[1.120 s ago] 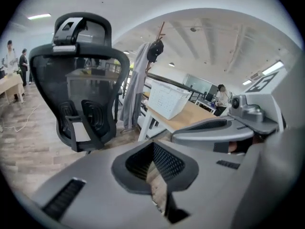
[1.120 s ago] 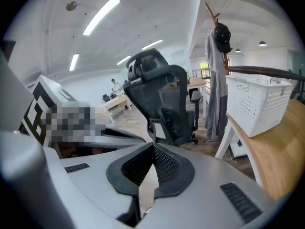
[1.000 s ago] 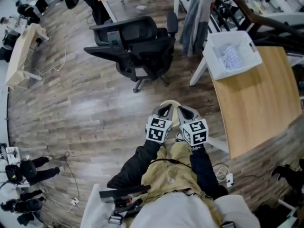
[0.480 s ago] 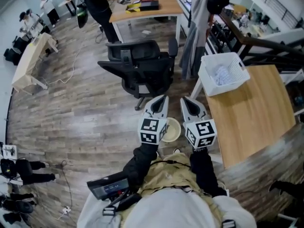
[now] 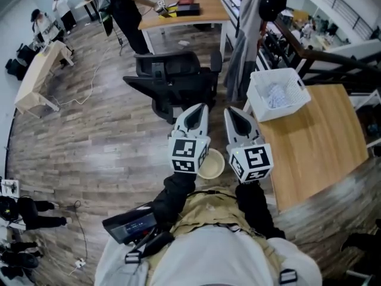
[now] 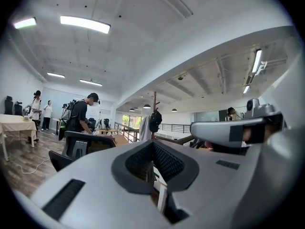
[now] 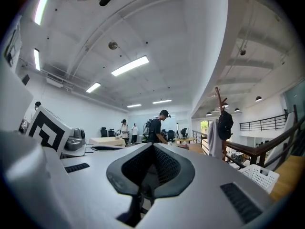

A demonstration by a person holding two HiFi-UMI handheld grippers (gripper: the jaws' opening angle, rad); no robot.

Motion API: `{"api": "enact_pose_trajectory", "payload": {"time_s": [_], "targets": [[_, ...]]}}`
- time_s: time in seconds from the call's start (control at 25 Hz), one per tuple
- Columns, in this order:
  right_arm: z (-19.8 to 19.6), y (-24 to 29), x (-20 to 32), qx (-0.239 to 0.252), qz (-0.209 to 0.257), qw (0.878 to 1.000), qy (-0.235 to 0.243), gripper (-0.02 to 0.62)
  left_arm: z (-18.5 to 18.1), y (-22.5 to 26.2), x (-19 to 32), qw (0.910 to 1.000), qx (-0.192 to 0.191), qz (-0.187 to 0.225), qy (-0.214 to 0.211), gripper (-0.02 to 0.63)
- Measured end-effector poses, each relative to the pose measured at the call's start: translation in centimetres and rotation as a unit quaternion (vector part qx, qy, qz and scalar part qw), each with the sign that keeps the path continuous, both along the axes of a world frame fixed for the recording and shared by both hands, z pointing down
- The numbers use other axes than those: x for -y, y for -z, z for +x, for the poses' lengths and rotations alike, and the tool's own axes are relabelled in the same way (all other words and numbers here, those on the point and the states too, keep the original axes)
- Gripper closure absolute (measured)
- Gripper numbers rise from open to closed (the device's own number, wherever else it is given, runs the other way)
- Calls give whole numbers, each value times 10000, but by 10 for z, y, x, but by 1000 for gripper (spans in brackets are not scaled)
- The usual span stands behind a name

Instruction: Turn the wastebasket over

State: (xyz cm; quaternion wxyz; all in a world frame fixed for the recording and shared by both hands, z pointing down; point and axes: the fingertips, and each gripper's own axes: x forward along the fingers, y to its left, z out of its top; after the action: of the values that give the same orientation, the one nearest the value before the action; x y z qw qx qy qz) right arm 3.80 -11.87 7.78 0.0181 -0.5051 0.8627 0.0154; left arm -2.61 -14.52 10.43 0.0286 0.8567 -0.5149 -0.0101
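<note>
On the table's [image 5: 315,142] far corner, the upright wastebasket [image 5: 296,97] stands nearer the right gripper [image 5: 233,115] than the left gripper [image 5: 197,115], both closed on nothing.

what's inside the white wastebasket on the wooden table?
The wastebasket holds crumpled white material, paper or plastic, can't tell which. That pile covers the basket's floor, so anything beneath is unseen.

Bright ceiling strip lights [image 6: 85,24] give even light; fisheye edges curve and darken.
</note>
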Motion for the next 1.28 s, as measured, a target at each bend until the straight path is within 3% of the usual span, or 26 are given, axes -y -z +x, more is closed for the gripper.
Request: {"api": "enact_pose_trajectory", "payload": {"time_s": [0.36, 0.76, 1.28], "targets": [[4, 54, 13, 168, 523, 9985, -15, 574, 2, 52, 14, 9991, 49, 424, -7, 603], [-3, 82, 30, 168, 959, 9952, 38, 574, 1, 77, 37, 9977, 28, 676, 25, 603], [10, 78, 43, 130, 828, 9964, -136, 574, 14, 77, 46, 9971, 35, 761, -19, 603]]}}
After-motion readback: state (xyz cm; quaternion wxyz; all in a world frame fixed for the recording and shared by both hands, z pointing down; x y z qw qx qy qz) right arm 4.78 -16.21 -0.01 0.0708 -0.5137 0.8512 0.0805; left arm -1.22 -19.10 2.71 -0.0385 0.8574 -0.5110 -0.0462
